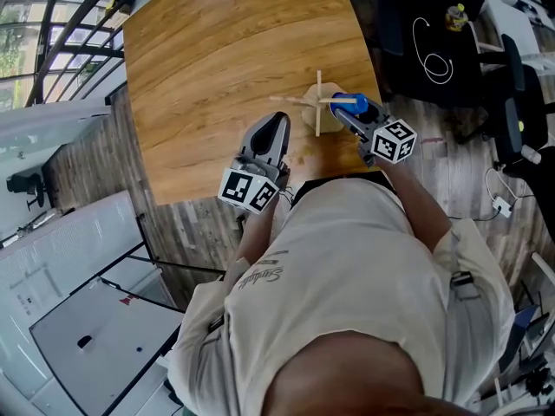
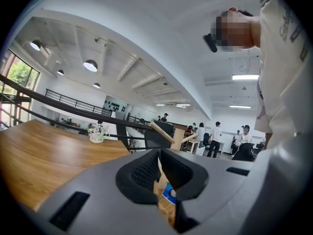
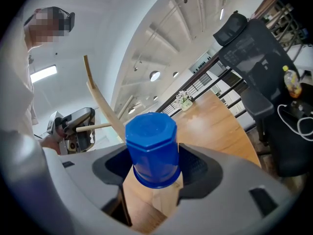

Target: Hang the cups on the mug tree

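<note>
Head cam: above me, steeply down onto the table [image 1: 199, 76]. Both gripper cams ride close behind my fingers [image 2: 144, 173], facing along them. All three share the mug tree [image 1: 318, 102] just ahead of my fingers.

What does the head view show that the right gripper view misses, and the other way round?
Only the head view shows the marker cubes and the whole mug tree from above. Only the right gripper view shows the ceiling lamps and a flower vase at the table's far end. Both show the blue cup held by the right gripper, the left gripper and the table.
</note>
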Demonstrator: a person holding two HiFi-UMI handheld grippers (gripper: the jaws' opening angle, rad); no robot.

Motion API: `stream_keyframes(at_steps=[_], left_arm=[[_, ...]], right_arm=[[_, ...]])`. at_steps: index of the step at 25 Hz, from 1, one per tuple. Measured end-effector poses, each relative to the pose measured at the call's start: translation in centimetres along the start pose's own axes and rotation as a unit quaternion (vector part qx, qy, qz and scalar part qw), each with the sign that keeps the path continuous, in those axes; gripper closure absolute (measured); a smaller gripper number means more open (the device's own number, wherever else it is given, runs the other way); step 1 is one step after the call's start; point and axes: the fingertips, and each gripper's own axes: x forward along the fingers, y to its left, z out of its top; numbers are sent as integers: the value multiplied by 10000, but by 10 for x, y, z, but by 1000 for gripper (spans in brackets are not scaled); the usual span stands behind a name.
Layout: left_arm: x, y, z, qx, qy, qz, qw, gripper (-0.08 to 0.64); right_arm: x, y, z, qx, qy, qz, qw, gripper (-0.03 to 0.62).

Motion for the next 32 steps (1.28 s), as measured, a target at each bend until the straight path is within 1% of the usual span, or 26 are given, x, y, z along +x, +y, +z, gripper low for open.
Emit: stream_keyframes(at_steps=[11, 18, 22, 25, 29, 32], left_arm=[[-4, 8, 1, -20, 50, 77, 10000, 531], [-14, 9, 5, 24, -26, 89, 10000, 531], [-22, 9, 0, 1, -4, 63, 10000, 531], [-28, 7, -2, -36, -33, 9, 10000, 531], [-31, 4, -2, -48, -86, -98, 9999, 531], [-28, 0, -3, -59, -128, -214, 9997, 532]], right_arm=[[7, -1, -12, 150, 86, 70, 9998, 311], [7, -3, -25, 186, 244, 3, 9995, 311], [5, -11, -38, 371, 488, -214, 9979, 318], [-3, -15, -47, 495, 537, -394, 9965, 319], [-18, -13, -52, 477, 516, -585, 9958, 319], [-31, -9, -50, 376, 512, -661, 9958, 322]])
